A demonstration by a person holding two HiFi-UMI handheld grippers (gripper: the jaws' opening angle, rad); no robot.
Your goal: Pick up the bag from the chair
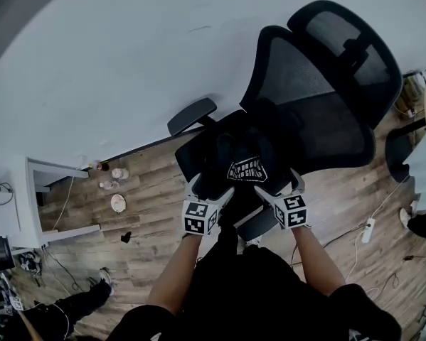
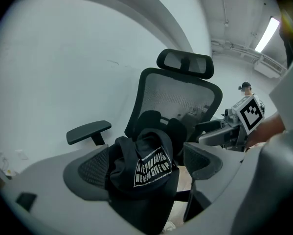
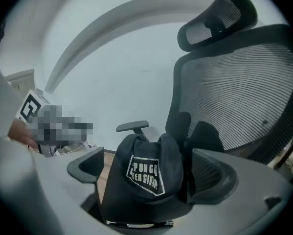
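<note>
A black bag [image 1: 247, 163] with a white printed patch sits on the seat of a black mesh office chair [image 1: 326, 84]. My left gripper [image 1: 211, 187] is at the bag's left side and my right gripper [image 1: 278, 187] at its right, both open wide. In the left gripper view the bag [image 2: 146, 165] lies between the open jaws, apart from both pads. From the right gripper view the bag [image 3: 146, 173] also shows between the spread jaws, with no pad pressing on it. The chair's backrest [image 3: 239, 97] rises right behind the bag.
The chair's armrest [image 1: 192, 115] juts out at the left. A white wall [image 1: 127, 55] stands behind the chair. Small items lie on the wood floor [image 1: 118, 203] at left, beside a white cabinet [image 1: 49, 204]. Cables and a power strip [image 1: 369, 229] lie at right.
</note>
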